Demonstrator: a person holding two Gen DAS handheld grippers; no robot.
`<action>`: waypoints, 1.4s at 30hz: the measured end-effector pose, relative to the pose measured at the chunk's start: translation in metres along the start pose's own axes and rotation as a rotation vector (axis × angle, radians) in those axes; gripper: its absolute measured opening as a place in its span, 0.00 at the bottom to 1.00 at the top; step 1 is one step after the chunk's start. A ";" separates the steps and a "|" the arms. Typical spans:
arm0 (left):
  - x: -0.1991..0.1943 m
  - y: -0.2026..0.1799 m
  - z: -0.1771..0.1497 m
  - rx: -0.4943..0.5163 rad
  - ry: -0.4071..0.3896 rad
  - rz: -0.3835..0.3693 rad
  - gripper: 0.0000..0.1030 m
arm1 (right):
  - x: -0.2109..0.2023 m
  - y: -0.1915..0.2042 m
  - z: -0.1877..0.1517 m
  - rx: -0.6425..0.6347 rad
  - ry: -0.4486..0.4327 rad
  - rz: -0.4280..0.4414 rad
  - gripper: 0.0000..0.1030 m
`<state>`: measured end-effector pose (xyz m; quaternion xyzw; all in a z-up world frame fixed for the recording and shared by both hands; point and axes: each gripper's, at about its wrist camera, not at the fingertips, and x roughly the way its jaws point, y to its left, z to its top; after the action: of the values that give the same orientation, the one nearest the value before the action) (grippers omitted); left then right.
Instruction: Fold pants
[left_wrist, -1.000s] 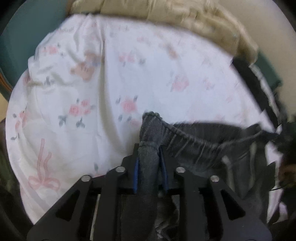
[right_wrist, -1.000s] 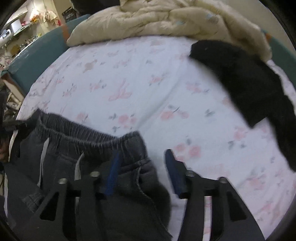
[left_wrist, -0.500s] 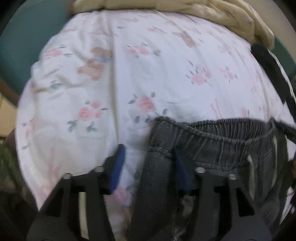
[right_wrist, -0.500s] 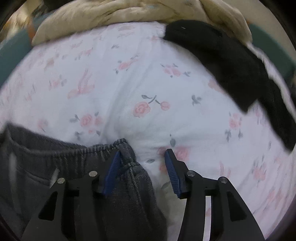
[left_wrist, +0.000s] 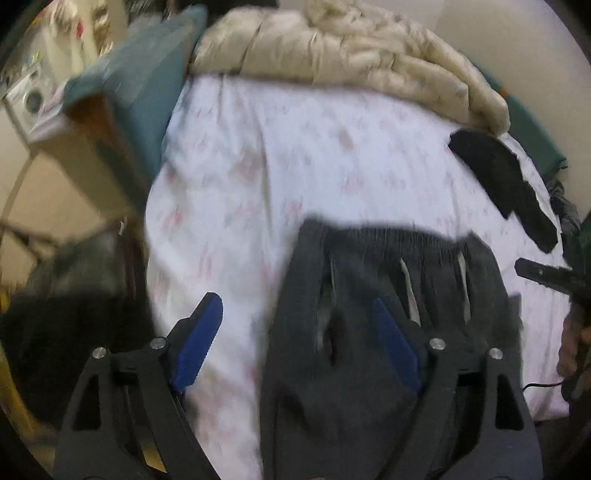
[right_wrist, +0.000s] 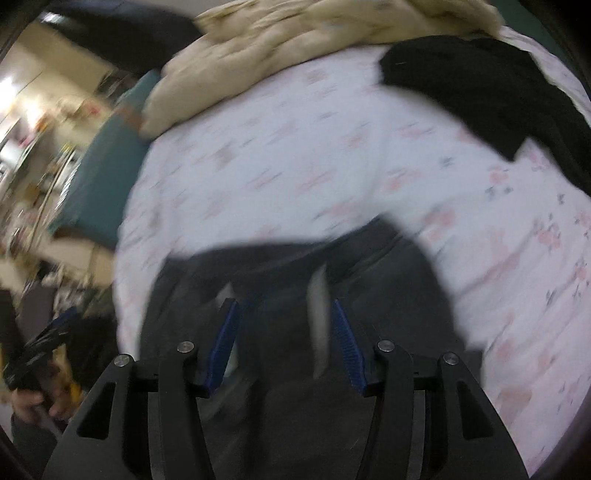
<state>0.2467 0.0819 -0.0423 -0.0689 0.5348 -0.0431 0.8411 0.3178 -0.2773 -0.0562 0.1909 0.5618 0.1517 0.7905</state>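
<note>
Dark grey pants (left_wrist: 388, 266) lie on the floral sheet (left_wrist: 258, 166), elastic waistband toward the far side, white drawstrings showing. My left gripper (left_wrist: 299, 321) hangs above their left side. Its jaws are opening wide, and the blue pads (left_wrist: 201, 339) press on nothing. In the right wrist view the pants (right_wrist: 388, 280) are blurred under my right gripper (right_wrist: 286, 332). It stands open, a white drawstring (right_wrist: 317, 314) showing in the gap, and its pads touch no cloth. Each view catches the other gripper at its edge, the right gripper (left_wrist: 546, 277) and the left gripper (right_wrist: 40, 343), each held in a hand.
A black garment (left_wrist: 506, 184) lies on the sheet at the right, also in the right wrist view (right_wrist: 480, 74). A beige duvet (left_wrist: 351, 55) is heaped along the far side. A teal bed frame (left_wrist: 147, 92) runs along the left, with room clutter beyond it.
The left gripper let go of the waistband corner and its jaws spread wide. Both grippers rose away from the bed, so more of it shows. The pants lie flat on the sheet.
</note>
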 end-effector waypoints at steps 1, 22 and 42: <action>-0.005 -0.001 -0.006 -0.026 0.016 -0.043 0.79 | -0.006 0.010 -0.010 -0.006 0.018 0.036 0.54; 0.097 -0.010 -0.088 -0.316 0.326 -0.197 0.79 | 0.082 0.015 -0.099 0.250 0.341 0.316 0.61; 0.055 0.012 -0.022 -0.185 -0.024 -0.021 0.83 | 0.024 -0.014 -0.047 0.220 -0.031 0.241 0.65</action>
<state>0.2498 0.0844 -0.1025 -0.1523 0.5256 -0.0016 0.8370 0.2817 -0.2725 -0.0961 0.3450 0.5357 0.1801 0.7494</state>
